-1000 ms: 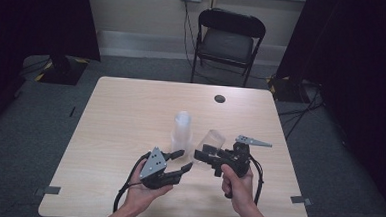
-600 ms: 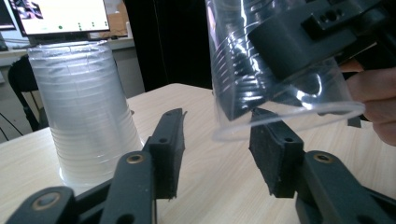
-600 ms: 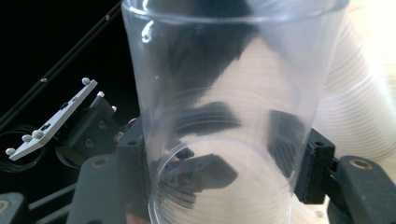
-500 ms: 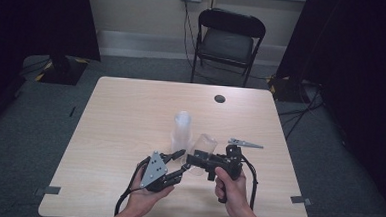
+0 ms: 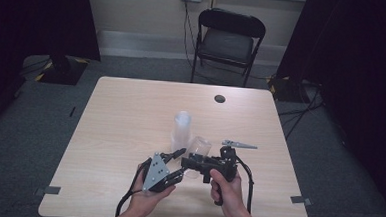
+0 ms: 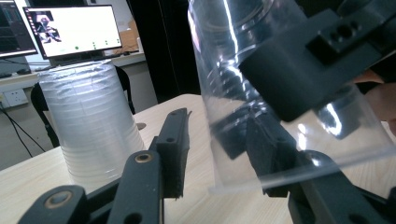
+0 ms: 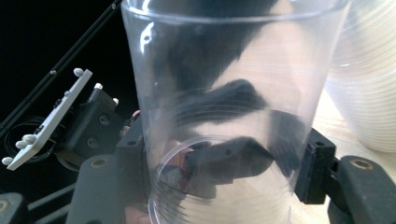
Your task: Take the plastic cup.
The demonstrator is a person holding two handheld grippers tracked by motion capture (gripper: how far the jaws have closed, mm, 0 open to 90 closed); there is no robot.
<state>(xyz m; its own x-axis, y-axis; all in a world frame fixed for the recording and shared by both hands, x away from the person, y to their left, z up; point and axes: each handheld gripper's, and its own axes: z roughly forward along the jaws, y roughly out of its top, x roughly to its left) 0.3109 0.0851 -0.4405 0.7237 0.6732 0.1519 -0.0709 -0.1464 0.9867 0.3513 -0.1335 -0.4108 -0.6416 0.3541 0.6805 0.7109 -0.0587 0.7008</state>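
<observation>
A single clear plastic cup [image 5: 200, 146] lies tilted on its side just above the table, and my right gripper [image 5: 192, 163] is shut on it. In the right gripper view the cup [image 7: 233, 93] stands between both jaws, pinched at its sides. My left gripper [image 5: 177, 163] is open, its jaws spread on either side of the cup's rim end. In the left gripper view the cup [image 6: 280, 116] hangs over the right-hand jaw, apart from the left fingertip [image 6: 177, 140]. A stack of clear cups [image 5: 182, 127] stands upside down just behind.
The stack of cups [image 6: 88, 126] stands close to the left gripper's left jaw. The light wooden table [image 5: 120, 114] has a dark round hole [image 5: 220, 98] near its far edge. A black folding chair [image 5: 228, 43] stands beyond the table.
My right gripper has carried the clear cup leftward and nearer, up to the left gripper. The left gripper has edged right, so its open jaws now flank the cup.
</observation>
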